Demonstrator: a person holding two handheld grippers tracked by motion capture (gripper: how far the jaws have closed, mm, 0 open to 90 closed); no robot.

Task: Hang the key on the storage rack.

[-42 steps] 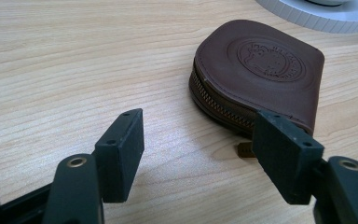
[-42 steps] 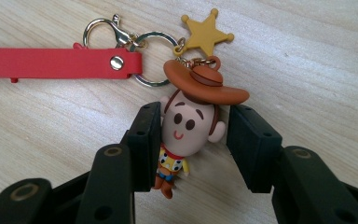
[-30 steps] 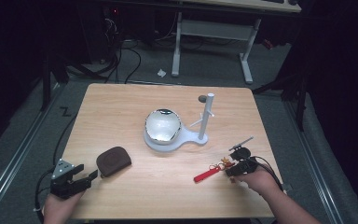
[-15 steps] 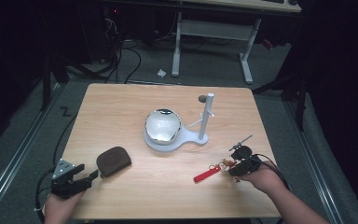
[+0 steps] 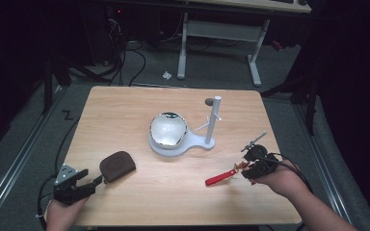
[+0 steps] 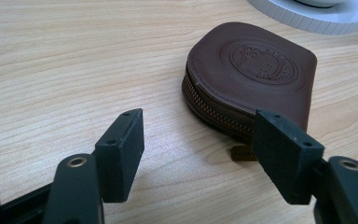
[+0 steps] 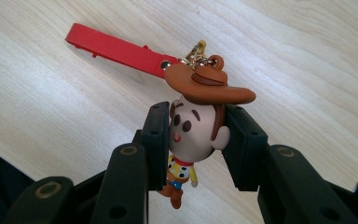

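Observation:
A small cowboy figure keychain [image 7: 193,133] with a brown hat and a red strap [image 7: 116,46] is clamped by the head in my right gripper [image 7: 196,140], which is shut on it. At the table's right front, the right gripper [image 5: 248,169] holds the figure just above the wood, and the red strap [image 5: 220,177] trails to the left. A brown leather zip pouch [image 6: 256,70] lies just ahead of my left gripper [image 6: 200,149], whose jaws stand open and apart from it. At the left front corner sits the left gripper [image 5: 92,180], beside the pouch [image 5: 117,165].
A white stand [image 5: 200,143] near the table's middle carries a shiny round bowl-like dish [image 5: 168,129] and an upright white post [image 5: 213,118]. A small dark round object [image 5: 208,101] lies behind the post. Cables trail off the table's front corners.
My right hand has risen a little with the cowboy keychain, and the red strap has shifted slightly right with it. The left gripper and pouch have stayed put.

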